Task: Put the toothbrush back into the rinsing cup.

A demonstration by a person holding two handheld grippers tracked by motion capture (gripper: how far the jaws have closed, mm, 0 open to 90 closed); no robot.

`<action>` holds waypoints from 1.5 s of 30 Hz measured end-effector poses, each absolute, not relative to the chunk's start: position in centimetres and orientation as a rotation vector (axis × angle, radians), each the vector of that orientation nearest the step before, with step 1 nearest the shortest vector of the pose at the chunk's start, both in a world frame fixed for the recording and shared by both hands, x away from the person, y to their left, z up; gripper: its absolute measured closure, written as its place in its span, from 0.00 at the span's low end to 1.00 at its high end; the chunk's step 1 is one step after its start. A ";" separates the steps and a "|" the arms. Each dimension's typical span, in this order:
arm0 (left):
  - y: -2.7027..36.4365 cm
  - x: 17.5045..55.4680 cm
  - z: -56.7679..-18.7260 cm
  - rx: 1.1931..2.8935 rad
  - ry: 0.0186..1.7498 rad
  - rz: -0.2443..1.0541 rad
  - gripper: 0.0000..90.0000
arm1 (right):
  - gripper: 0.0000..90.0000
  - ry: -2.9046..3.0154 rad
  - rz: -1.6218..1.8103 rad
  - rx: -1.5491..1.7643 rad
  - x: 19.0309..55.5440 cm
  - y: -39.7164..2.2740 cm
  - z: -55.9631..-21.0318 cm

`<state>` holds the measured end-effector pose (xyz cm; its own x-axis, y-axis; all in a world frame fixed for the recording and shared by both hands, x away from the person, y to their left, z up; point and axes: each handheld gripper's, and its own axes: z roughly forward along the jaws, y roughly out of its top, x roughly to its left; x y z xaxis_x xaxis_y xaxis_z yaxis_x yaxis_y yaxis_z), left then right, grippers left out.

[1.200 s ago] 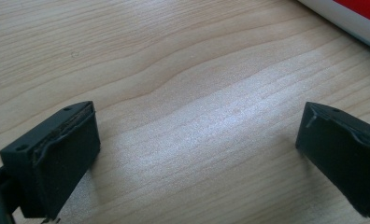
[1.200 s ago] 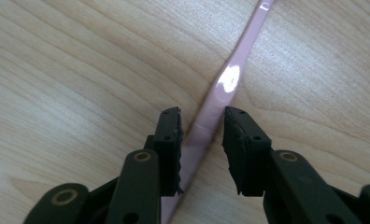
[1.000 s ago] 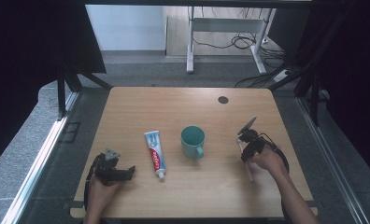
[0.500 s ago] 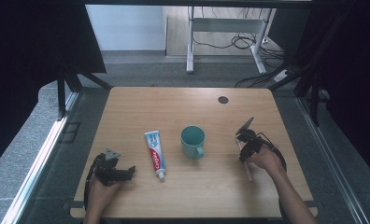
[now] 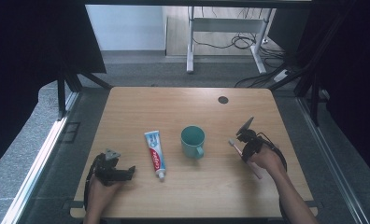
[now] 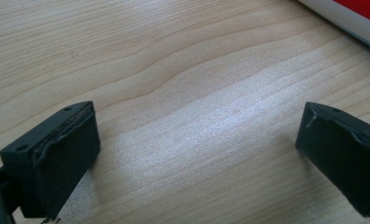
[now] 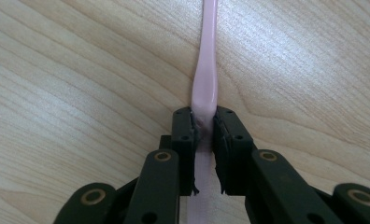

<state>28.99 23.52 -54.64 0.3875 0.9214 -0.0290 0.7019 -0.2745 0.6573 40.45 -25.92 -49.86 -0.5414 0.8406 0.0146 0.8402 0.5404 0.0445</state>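
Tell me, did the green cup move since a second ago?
No. The green cup sits in the same spot on the table, right of the toothpaste tube, its handle toward the person.

Wooden table (image 5: 141,105), light grain, with a dark round hole (image 5: 223,100) near its far right corner. Teal mug (image 5: 193,141) upright around the table's middle, handle turned toward the near edge. Toothpaste tube (image 5: 155,154) lies flat just left of the mug, not touching it, cap end toward the near edge, red and blue print up. Beyond the table's far edge: grey floor, a white desk frame (image 5: 190,42) on two legs, loose black cables (image 5: 237,41) to the right of it. Black curtains (image 5: 38,37) hang on both sides of the table.
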 end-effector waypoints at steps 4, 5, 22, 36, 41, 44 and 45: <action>23.5 29.0 -54.6 2.063 1.387 0.485 0.00 | 0.88 2.755 0.078 1.493 40.5 -26.0 -49.8; 23.5 29.0 -54.6 2.063 1.386 0.486 0.00 | 0.88 2.757 0.087 1.493 40.5 -26.1 -49.8; 23.5 29.0 -54.6 2.063 1.387 0.486 0.00 | 0.88 2.778 0.184 1.384 39.9 -25.9 -47.7; 23.5 29.0 -54.6 2.063 1.387 0.485 0.00 | 0.88 2.782 0.346 1.348 39.3 -26.1 -45.4; 23.5 29.0 -54.6 2.063 1.387 0.485 0.00 | 0.88 2.773 0.390 1.330 39.2 -26.0 -44.6; 23.5 29.0 -54.6 2.063 1.387 0.485 0.00 | 0.88 2.773 0.416 1.319 39.1 -25.8 -44.1; 23.5 29.0 -54.6 2.063 1.387 0.485 0.00 | 0.88 2.769 0.423 1.313 39.1 -25.8 -43.9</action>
<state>28.98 23.52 -54.64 0.3871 0.9216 -0.0293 0.7024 -0.2741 0.6569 39.10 -25.75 -43.95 -0.6389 0.7659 0.0726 0.7526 0.6027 0.2651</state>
